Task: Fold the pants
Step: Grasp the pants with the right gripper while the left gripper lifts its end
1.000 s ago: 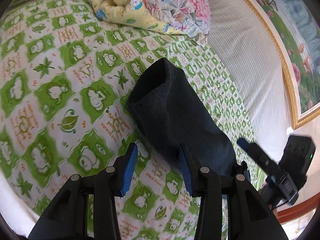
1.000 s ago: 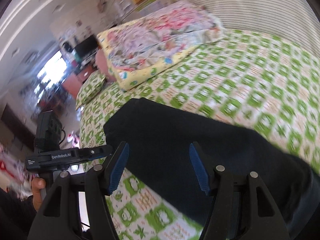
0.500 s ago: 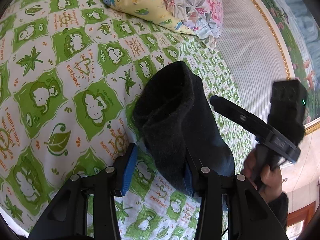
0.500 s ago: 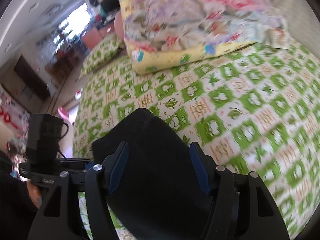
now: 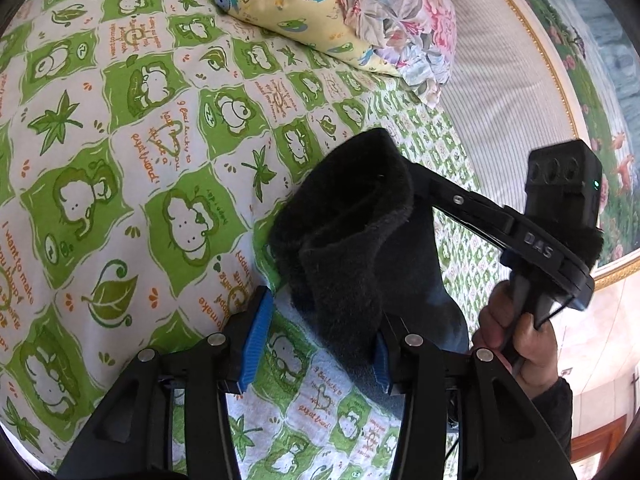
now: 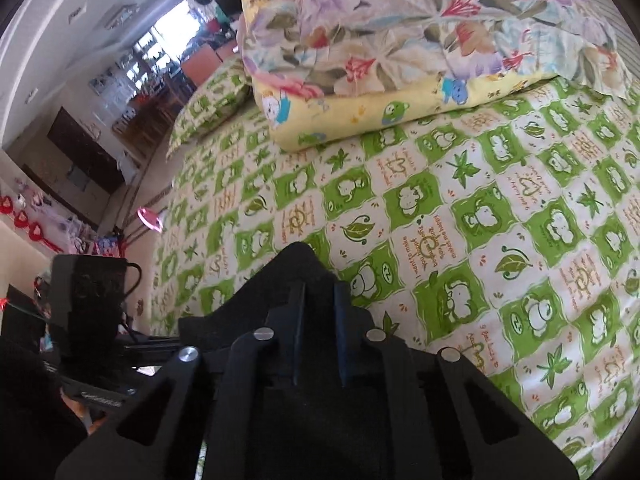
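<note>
The dark navy pants (image 5: 360, 240) lie bunched on the green-and-white patterned bedsheet (image 5: 120, 160). One cuff end rises between my left gripper's (image 5: 320, 340) blue pads, which stand wide apart and open. My right gripper (image 6: 320, 312) is shut on the pants' cuff (image 6: 296, 272), its fingers close together with the dark cloth pinched between them. In the left wrist view the right gripper (image 5: 500, 220) reaches into the cloth from the right, held by a hand (image 5: 516, 328).
A yellow cartoon pillow (image 6: 380, 108) with a floral pillow (image 6: 420, 20) on top lies at the head of the bed. A striped headboard (image 5: 500, 92) and a framed picture (image 5: 600, 80) are to the right. The room beyond the bed's left edge (image 6: 160, 208) holds furniture.
My right gripper has closed on the pants' cuff; it was open before. Both grippers have moved forward over the bed, and the cuff now stands up between the left gripper's fingers.
</note>
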Demonstrator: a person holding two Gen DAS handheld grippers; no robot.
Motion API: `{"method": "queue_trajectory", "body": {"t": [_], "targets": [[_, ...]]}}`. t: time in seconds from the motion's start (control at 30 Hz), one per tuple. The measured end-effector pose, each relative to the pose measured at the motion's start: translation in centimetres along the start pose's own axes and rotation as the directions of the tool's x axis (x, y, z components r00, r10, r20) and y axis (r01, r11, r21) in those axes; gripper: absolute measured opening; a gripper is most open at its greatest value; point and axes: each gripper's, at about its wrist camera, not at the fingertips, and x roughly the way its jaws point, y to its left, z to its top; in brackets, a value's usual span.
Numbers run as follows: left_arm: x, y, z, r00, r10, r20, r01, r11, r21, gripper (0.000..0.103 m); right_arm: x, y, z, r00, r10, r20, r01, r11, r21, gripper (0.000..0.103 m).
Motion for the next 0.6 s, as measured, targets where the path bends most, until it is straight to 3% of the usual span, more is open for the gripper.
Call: {"method": "queue_trajectory", "body": {"t": [0.17,0.23,0.3,0.37,0.6], "targets": [[1.2,-1.1,0.8,0.998,0.035,0.044,-0.036,0.999,0.022,0.046,-1.2,-0.2,-0.4,0.999,0.015,0.038,-0.016,0.999,0.029,0.012],[1.7,-1.5,1.3,0.998,0.016,0.059,-0.018,0.999,0.037,0.042,-1.7,-0.4,-0.6,0.999,0.009,0.054,-0.011,0.999,0.044,0.01],[2.1,-1.7,1.6,0.998,-0.006,0.056,0.003,0.999,0.047,0.028,-2.3,-0.5,-0.8,0.998,0.006,0.07,-0.01,0.998,0.059,0.009],[1.6,-2.1,1.6,0.997,-0.036,0.066,0.031,0.997,0.066,0.022,-3.0,-0.7,-1.2,0.996,-0.001,0.09,-0.006,0.997,0.077,0.009],[-1.0,-5.6,0.7,0.991,-0.083,0.106,0.064,0.984,0.168,0.019,-6.9,-0.7,-3.2,0.981,0.013,0.193,-0.038,0.991,0.125,0.007]]}}
